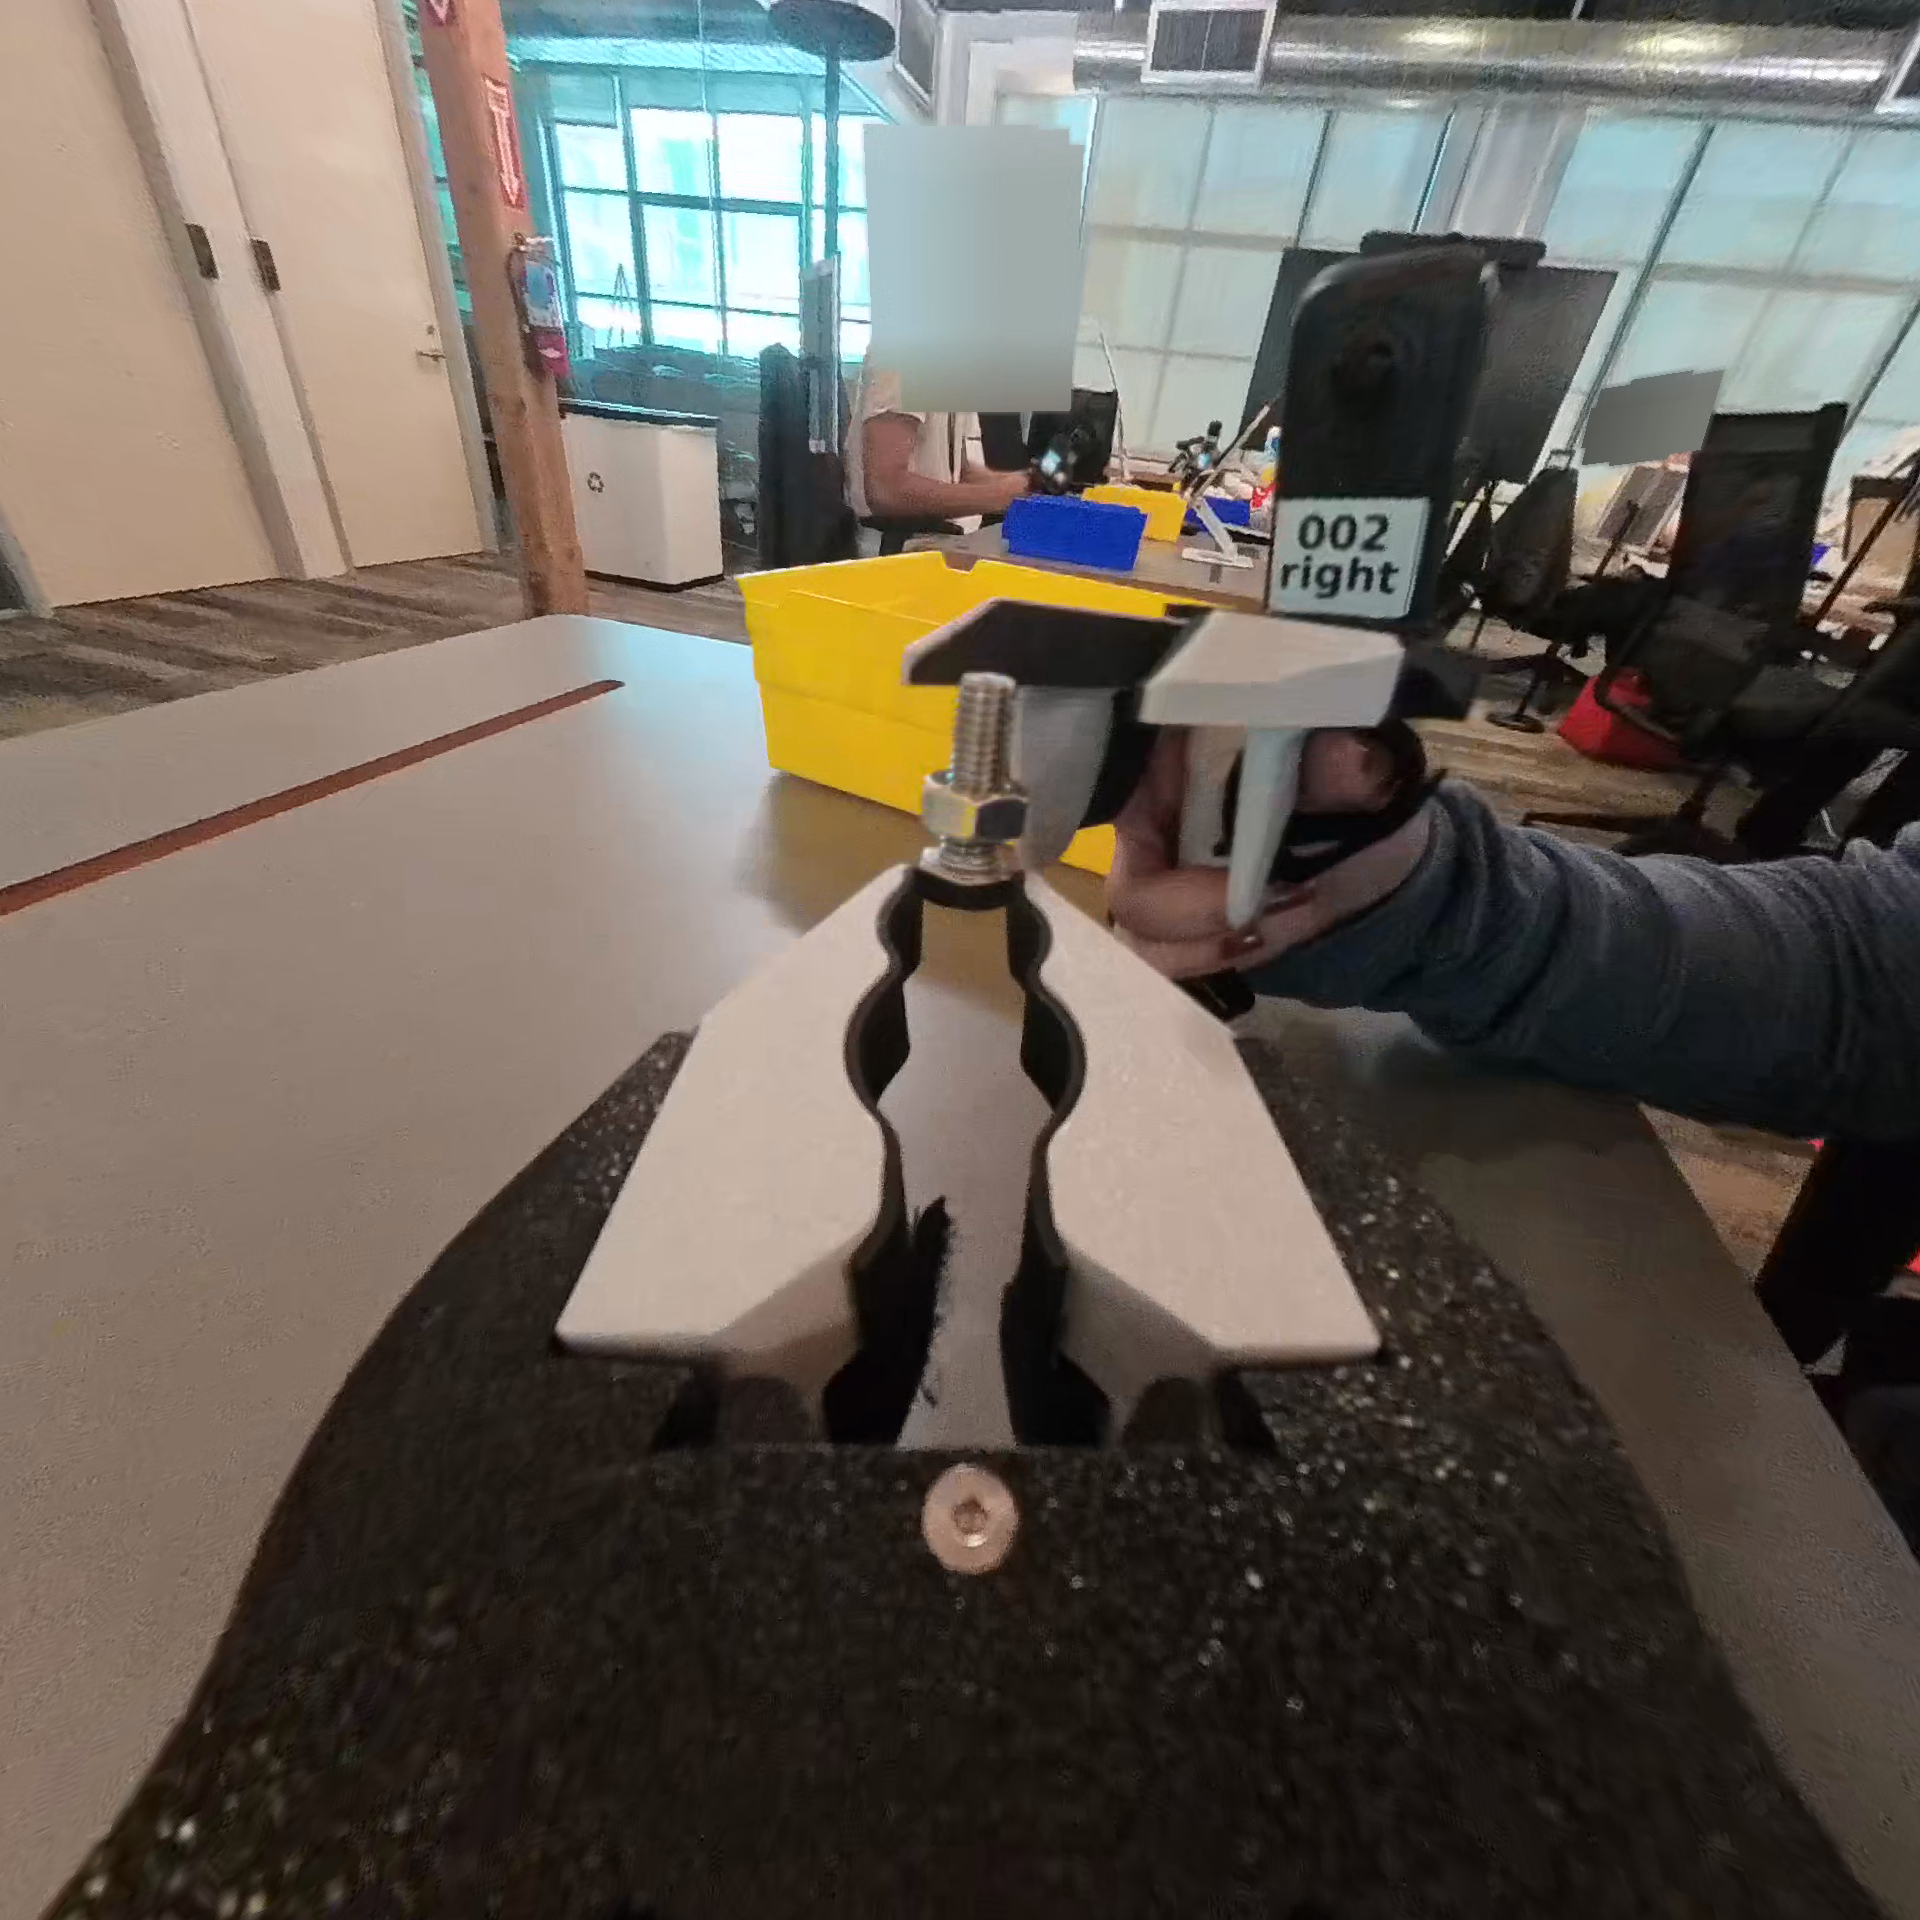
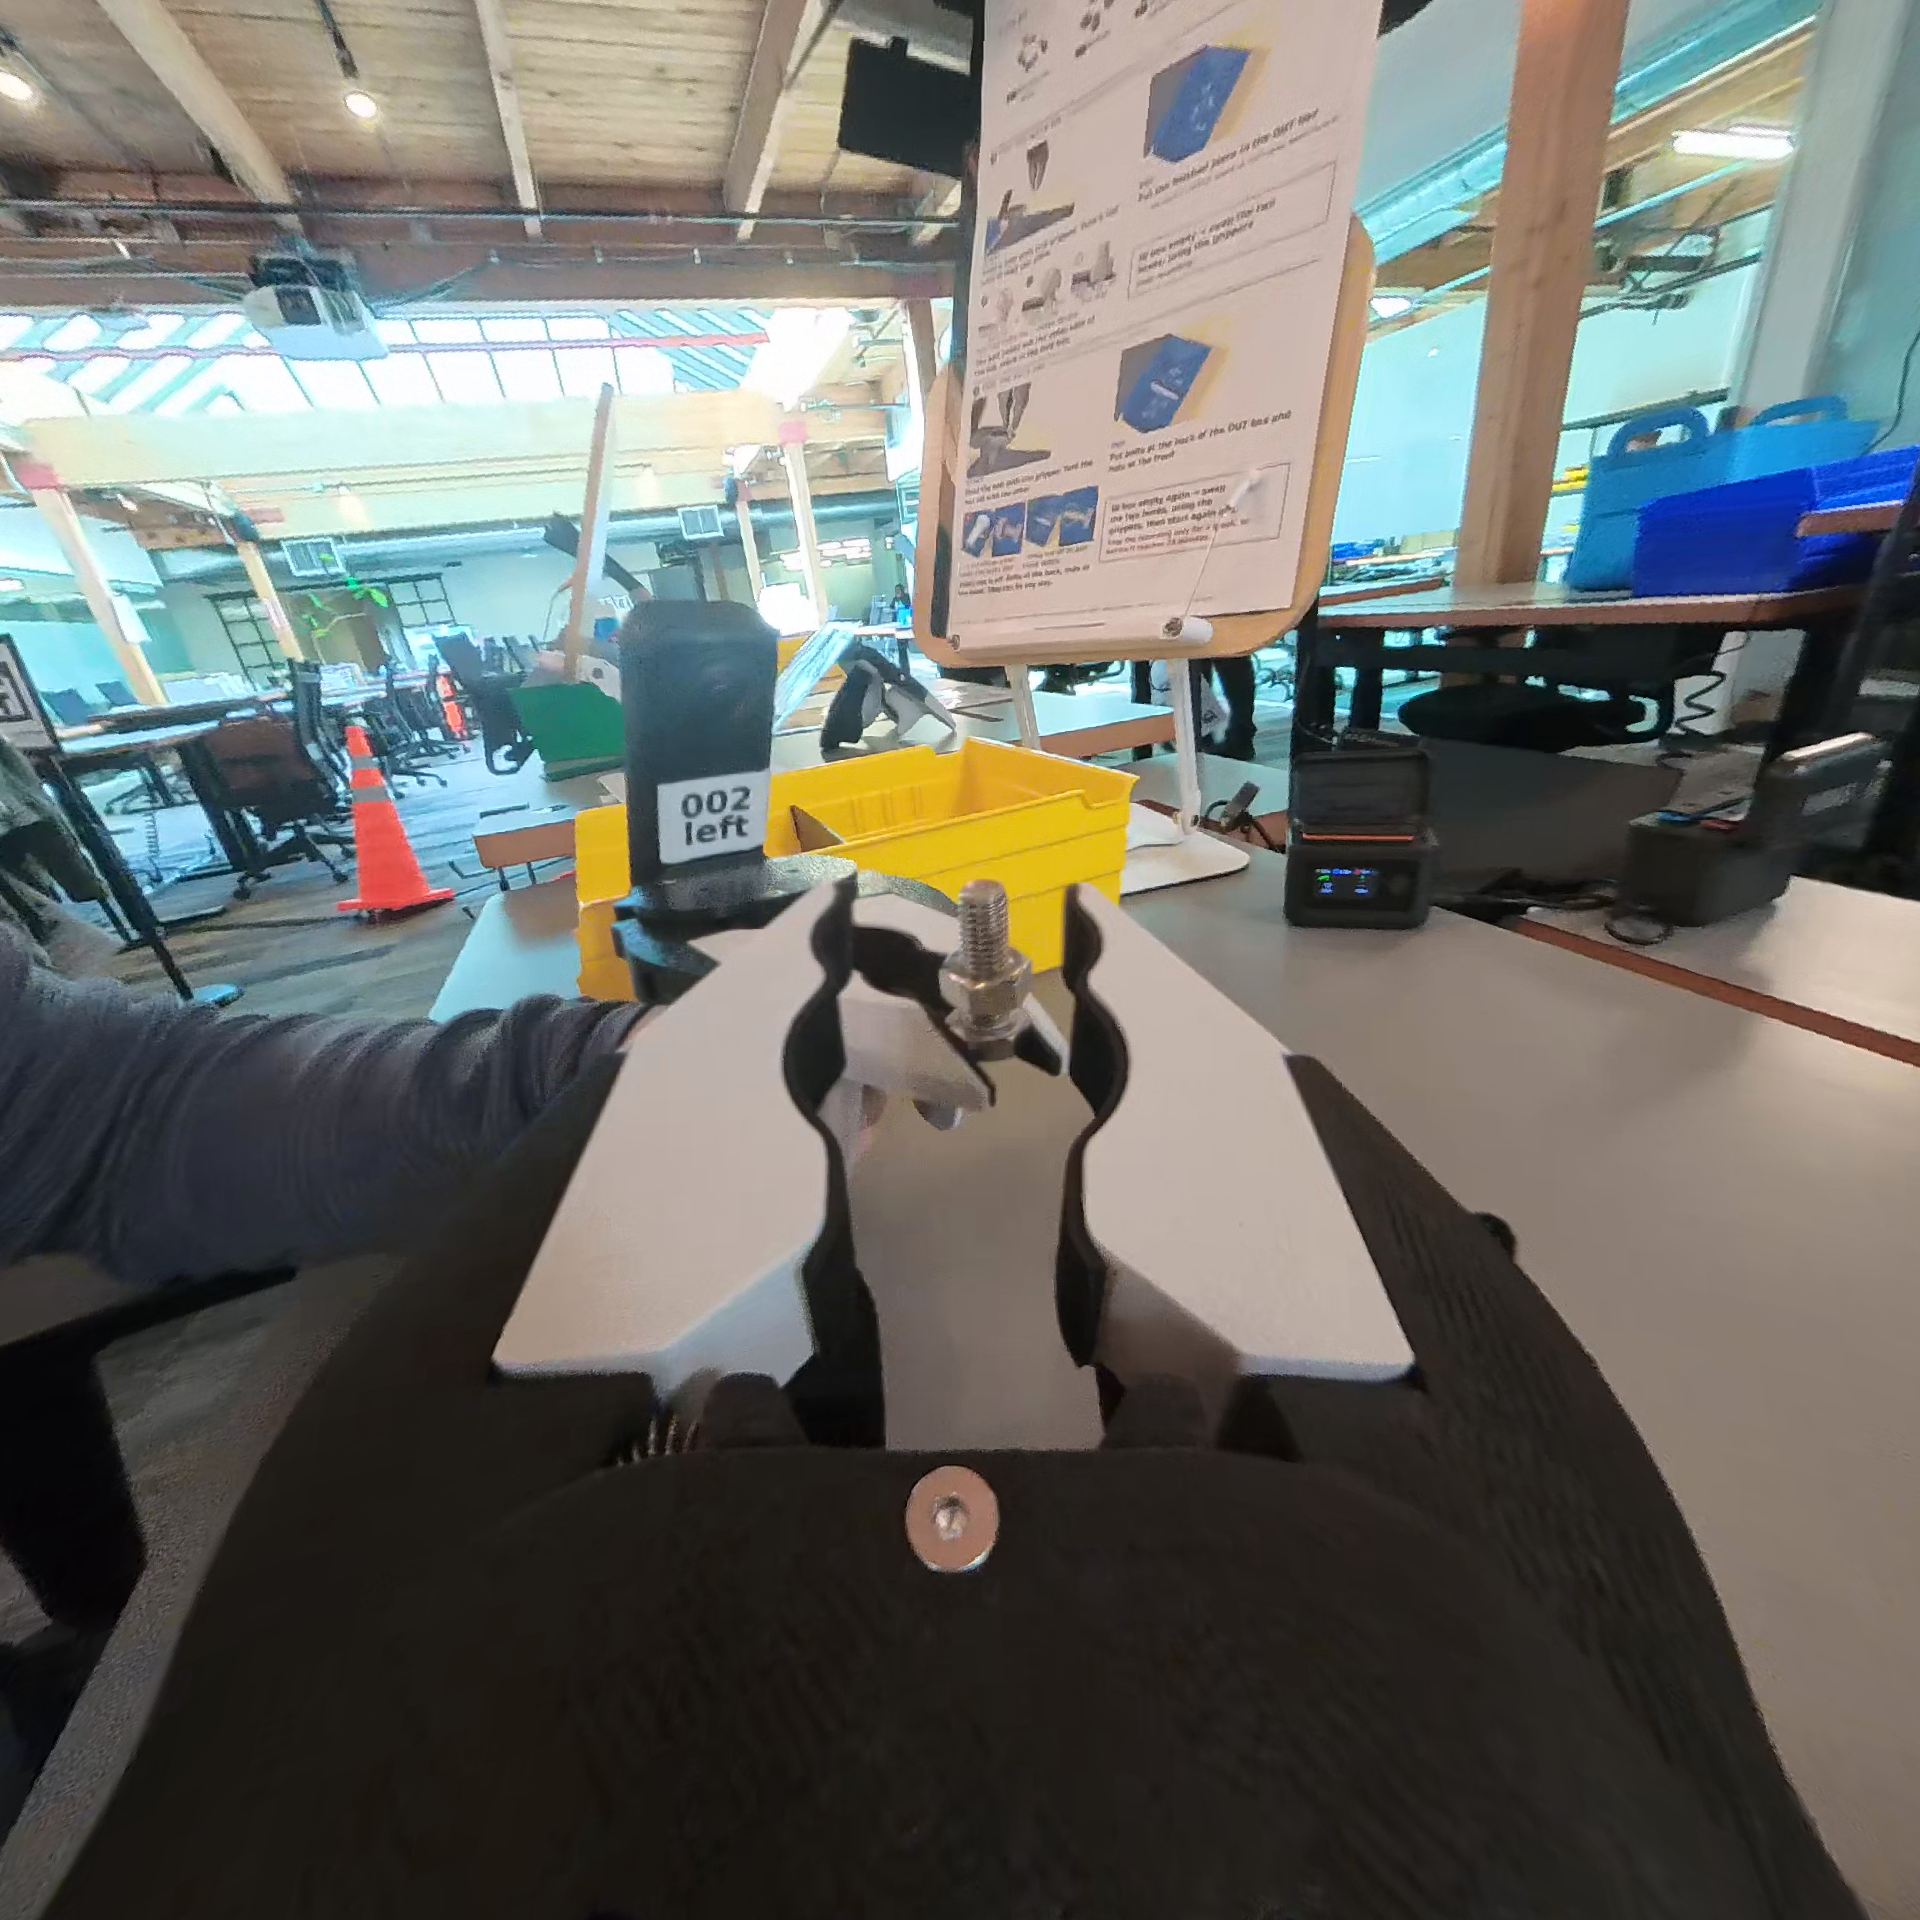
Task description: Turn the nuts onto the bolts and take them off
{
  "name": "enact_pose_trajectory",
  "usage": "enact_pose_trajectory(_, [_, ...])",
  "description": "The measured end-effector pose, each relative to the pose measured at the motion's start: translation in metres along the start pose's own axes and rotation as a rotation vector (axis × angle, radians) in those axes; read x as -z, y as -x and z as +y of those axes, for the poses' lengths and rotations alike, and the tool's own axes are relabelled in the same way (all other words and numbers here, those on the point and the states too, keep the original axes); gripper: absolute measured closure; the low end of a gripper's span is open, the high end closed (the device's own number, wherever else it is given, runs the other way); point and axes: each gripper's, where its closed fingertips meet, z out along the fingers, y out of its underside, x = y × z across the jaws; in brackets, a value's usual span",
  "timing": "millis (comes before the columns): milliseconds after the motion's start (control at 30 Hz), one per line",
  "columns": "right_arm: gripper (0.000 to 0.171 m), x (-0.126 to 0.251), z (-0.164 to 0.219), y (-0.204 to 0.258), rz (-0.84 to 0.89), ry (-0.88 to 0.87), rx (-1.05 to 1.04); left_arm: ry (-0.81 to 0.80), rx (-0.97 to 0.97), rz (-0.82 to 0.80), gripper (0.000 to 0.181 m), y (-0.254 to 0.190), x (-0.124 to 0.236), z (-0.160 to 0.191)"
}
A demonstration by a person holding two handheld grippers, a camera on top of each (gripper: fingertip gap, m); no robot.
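A steel bolt (image 1: pixel 982 727) stands upright, thread end up, with a hex nut (image 1: pixel 977 816) a short way up its thread. My left gripper (image 1: pixel 966 883) is shut on the bolt below the nut and holds it above the table. In the right wrist view the bolt (image 2: pixel 982 925) and nut (image 2: pixel 985 987) sit between the tips of my open right gripper (image 2: pixel 961 914), nearer its right finger, not clamped. The left gripper (image 2: pixel 982 1055) shows there gripping under the nut. The right gripper (image 1: pixel 1023 727), in a hand, reaches in from the right.
A yellow bin (image 1: pixel 852 665) stands on the grey table (image 1: pixel 312 1039) just behind the bolt; it also shows in the right wrist view (image 2: pixel 935 821). An instruction sheet on a stand (image 2: pixel 1143 312) and a black device with a small screen (image 2: pixel 1351 862) stand at the back right.
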Motion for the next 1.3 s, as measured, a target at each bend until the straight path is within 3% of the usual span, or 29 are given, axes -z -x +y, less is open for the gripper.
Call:
enact_pose_trajectory(100, [0.143,0.000,0.006,0.001,-0.012,0.042,-0.007,0.019,-0.037,0.024,0.167,-0.007,-0.003,0.003])
enact_pose_trajectory(167, [0.163,-0.001,0.011,0.004,-0.040,0.077,-0.011,0.025,-0.062,0.046,0.167,-0.014,-0.005,0.004])
enact_pose_trajectory(267, [0.163,0.000,0.009,0.004,-0.033,0.079,0.008,-0.024,-0.055,0.033,0.166,-0.015,-0.006,-0.001])
enact_pose_trajectory(400, [0.164,0.010,-0.011,0.004,-0.008,0.062,0.086,-0.062,-0.143,-0.210,0.106,0.017,-0.001,-0.002])
enact_pose_trajectory(467, [0.163,0.026,-0.039,0.004,0.037,0.058,0.142,-0.115,-0.193,-0.315,0.100,0.029,0.006,-0.004])
enact_pose_trajectory(533, [0.163,0.053,-0.058,-0.007,0.130,0.181,0.206,-0.172,-0.235,-0.350,0.102,0.029,0.012,-0.015])
enact_pose_trajectory(633, [0.163,0.128,-0.063,-0.054,0.384,0.528,0.224,-0.175,-0.206,-0.351,0.105,0.032,0.012,-0.013])
enact_pose_trajectory(767, [0.163,0.272,-0.036,-0.132,0.889,0.957,-0.121,-0.161,-0.195,-0.346,0.108,0.033,0.009,-0.011])
enact_pose_trajectory(867, [0.163,0.340,0.000,-0.161,1.047,1.181,-0.353,-0.148,-0.210,-0.347,0.109,0.032,0.007,-0.009])
enact_pose_trajectory(967, [0.163,0.366,0.034,-0.166,1.044,1.330,-0.504,-0.154,-0.199,-0.349,0.112,0.033,0.009,-0.010])
enact_pose_trajectory(1100, [0.163,0.372,0.056,-0.175,1.058,1.369,-0.583,-0.161,-0.189,-0.344,0.112,0.033,0.010,-0.010])
enact_pose_trajectory(1233, [0.138,0.369,0.058,-0.184,1.104,1.344,-0.583,-0.157,-0.190,-0.338,0.110,0.032,0.009,-0.009])
enact_pose_trajectory(1300, [0.134,0.362,0.041,-0.190,1.157,1.281,-0.492,-0.153,-0.187,-0.343,0.110,0.033,0.009,-0.009])
